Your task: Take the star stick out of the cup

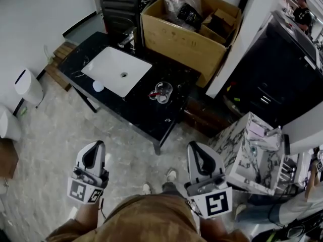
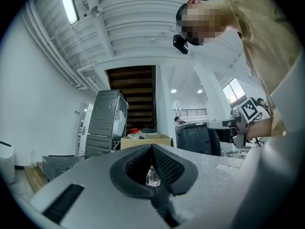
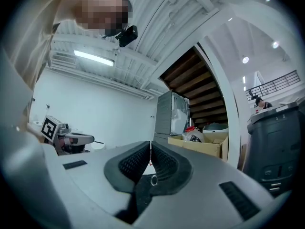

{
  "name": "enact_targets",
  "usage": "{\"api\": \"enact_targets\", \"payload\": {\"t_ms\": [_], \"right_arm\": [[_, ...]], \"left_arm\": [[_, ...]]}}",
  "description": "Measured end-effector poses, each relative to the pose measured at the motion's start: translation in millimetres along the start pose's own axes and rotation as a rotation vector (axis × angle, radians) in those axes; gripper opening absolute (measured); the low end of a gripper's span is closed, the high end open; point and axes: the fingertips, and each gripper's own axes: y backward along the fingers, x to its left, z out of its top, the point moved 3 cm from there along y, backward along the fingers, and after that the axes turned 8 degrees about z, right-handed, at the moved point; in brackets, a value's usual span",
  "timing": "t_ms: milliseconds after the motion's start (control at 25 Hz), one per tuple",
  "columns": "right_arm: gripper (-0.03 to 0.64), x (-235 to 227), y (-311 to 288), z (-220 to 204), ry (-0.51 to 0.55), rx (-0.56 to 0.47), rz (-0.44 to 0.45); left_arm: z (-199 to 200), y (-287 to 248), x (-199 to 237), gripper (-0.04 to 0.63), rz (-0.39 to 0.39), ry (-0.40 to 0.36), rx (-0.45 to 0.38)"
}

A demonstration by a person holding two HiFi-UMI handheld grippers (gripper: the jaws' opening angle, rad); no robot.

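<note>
A clear glass cup stands on the black marble counter, to the right of the sink. A red stick pokes out of it at its left side; its star shape is too small to make out. Both grippers hang low near the person's body, well short of the counter. My left gripper is shut and empty, and so is my right gripper. In the left gripper view the cup shows far off through the hollow behind the closed tips. The right gripper's tips also meet.
A white sink basin with a faucet fills the counter's left half, with a small white round object beside it. A cardboard box stands behind. A marble-patterned cabinet is at the right, a white bin at the left.
</note>
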Motion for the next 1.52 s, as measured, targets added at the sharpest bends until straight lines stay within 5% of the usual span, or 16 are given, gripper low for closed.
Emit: {"api": "enact_targets", "payload": {"t_ms": [1280,1520], "right_arm": [[0.008,-41.1,-79.2,-45.5,0.051,0.073,0.193],[0.075,-42.7,-91.9,-49.6,0.044,0.077,0.218]], "left_arm": [[-7.4,-41.7,-9.8,0.002,0.115,-0.011,0.022],[-9.2,-42.8,-5.3,0.002,0.137,-0.013,0.033]]}}
